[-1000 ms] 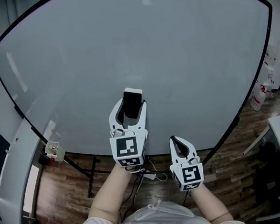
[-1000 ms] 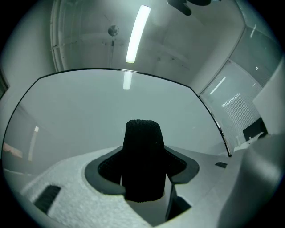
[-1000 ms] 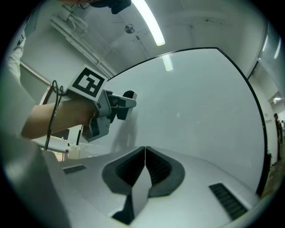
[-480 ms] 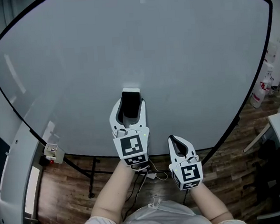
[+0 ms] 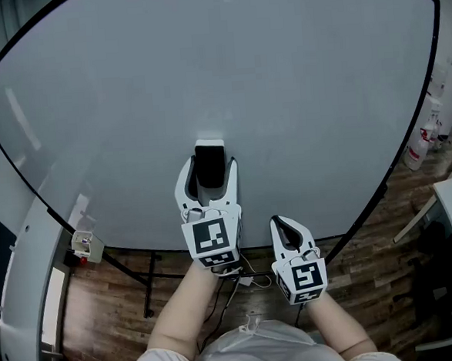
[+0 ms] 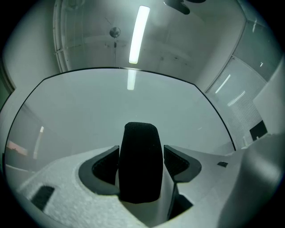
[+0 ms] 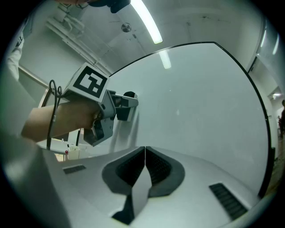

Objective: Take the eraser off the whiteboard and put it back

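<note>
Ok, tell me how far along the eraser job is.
Done, apparently: the eraser sits against the whiteboard. In hand: the left gripper has just been opening its jaws, the eraser between them with a gap beside one pad, so this looks like the release. Left: draw that gripper back. The right gripper is shut and idle.

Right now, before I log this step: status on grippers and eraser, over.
Left gripper jaws just opening, eraser between them, against whiteboard. Right gripper shut, empty. Nothing in the way.
</note>
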